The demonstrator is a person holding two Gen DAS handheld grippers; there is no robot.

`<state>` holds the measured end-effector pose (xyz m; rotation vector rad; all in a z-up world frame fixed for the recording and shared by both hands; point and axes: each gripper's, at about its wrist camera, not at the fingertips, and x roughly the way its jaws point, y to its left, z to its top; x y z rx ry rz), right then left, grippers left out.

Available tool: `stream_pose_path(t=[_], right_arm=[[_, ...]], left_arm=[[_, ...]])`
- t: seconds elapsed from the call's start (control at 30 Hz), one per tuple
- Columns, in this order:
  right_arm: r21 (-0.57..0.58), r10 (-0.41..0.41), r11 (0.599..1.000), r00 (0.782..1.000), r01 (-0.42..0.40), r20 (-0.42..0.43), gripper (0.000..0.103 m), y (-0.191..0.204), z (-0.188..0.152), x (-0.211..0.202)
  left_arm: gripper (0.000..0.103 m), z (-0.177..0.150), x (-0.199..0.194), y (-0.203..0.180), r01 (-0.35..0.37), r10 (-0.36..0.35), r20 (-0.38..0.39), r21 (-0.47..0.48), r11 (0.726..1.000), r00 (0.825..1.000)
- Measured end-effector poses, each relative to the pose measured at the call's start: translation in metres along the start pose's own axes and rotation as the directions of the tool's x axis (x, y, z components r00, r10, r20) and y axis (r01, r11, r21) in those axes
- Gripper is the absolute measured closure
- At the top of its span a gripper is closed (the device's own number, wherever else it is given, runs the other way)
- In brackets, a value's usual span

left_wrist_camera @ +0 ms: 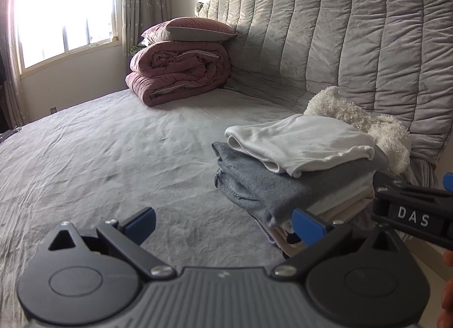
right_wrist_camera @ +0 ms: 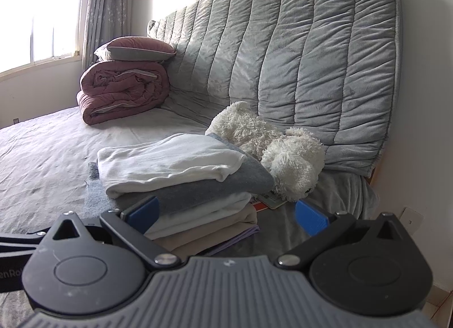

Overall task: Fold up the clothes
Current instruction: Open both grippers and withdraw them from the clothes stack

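Now | both grippers spread wide, empty | folded stack on bed

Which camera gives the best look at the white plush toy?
The right wrist view: the white plush toy lies almost whole behind the folded clothes stack. In the left wrist view the stack hides most of the toy.

"DAS" — right hand-held gripper.

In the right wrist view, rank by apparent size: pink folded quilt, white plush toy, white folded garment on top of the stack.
1. white folded garment
2. white plush toy, nearly alike
3. pink folded quilt, though it lies farther off, so probably truly largest.
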<state>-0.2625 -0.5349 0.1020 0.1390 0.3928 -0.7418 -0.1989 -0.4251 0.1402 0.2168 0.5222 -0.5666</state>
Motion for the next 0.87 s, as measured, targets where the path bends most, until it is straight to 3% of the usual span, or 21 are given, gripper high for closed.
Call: stream_pose_path(t=[0.87], right_arm=[[-0.01, 0.012, 1.0, 1.0, -0.012, 0.004, 0.0, 0.001, -0.001, -0.002]], left_arm=[[0.001, -0.002, -0.004, -0.012, 0.008, -0.008, -0.002, 0.031, 0.999, 1.0]])
